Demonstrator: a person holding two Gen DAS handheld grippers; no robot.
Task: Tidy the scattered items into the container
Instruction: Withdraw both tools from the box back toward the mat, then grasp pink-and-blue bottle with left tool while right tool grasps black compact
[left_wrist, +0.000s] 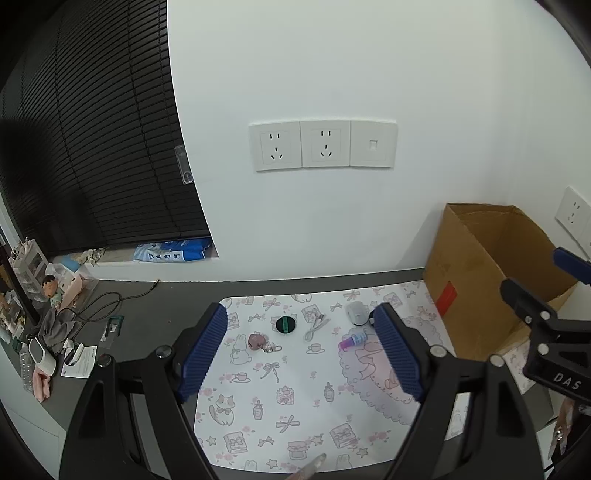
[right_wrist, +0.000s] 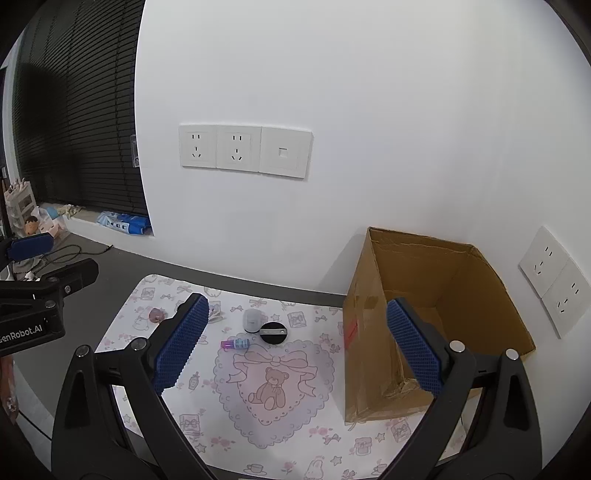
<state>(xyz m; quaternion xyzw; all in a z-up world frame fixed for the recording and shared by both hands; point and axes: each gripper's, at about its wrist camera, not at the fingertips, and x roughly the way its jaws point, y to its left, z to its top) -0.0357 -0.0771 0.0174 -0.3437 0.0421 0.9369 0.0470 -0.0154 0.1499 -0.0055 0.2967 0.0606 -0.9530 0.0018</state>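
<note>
Both grippers hang above a dark worktop (left_wrist: 166, 314) covered by a patterned mat (right_wrist: 280, 413) printed with bows, cats and a teddy bear in a heart. The left gripper (left_wrist: 301, 354) has its blue ribbed pads spread wide with nothing between them, and the right gripper (right_wrist: 297, 345) is likewise spread and empty. The scattered items lie in a loose row near the mat's far edge, all apart from the grippers: a small pinkish charm (left_wrist: 258, 341) with a bit of chain, a round black disc with a green strip (left_wrist: 285, 325), a coiled white cable (left_wrist: 316, 326), a small white-grey rounded device (left_wrist: 357, 313), and a little bottle with a purple cap (left_wrist: 352, 339) lying on its side. In the right wrist view a black round knob-like piece (right_wrist: 274, 332) sits just beside the white device, with the bottle in front of them. The container, an open cardboard box (right_wrist: 436, 306) with a red label on its side, stands on the right end of the mat against the white wall (left_wrist: 332, 74), and what shows of its inside looks bare. Wall sockets (left_wrist: 321, 146) sit above the mat, and clutter and black blinds (left_wrist: 92, 147) lie off to the left
</note>
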